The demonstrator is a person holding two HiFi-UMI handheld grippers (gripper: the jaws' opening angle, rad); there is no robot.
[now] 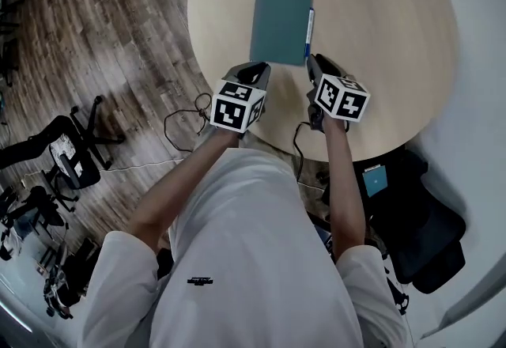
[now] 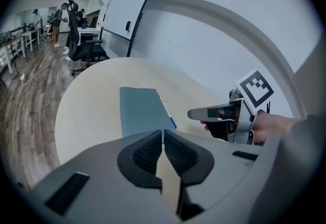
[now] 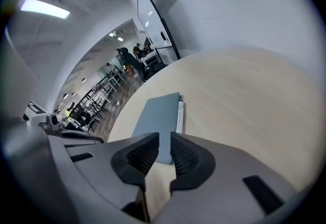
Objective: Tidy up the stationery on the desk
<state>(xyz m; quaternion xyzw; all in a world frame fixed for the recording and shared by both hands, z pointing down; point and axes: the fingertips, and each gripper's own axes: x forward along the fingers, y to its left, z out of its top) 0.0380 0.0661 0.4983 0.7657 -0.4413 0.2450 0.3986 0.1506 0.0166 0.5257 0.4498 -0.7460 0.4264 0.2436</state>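
A teal notebook (image 1: 281, 24) lies closed near the middle of the round table (image 1: 395, 14). A pen (image 1: 309, 34) touches its right edge. The left gripper (image 1: 254, 68) hangs at the notebook's near left corner, its jaws pressed together on nothing. The right gripper (image 1: 315, 62) hangs just beside the near right corner, its jaws a little apart and empty.

In the left gripper view the jaws hide the notebook's near edge. In the right gripper view only a slice of that edge shows through the gap. How high either gripper stands above the notebook is hard to judge. The person's body and arms cover the table's near rim.
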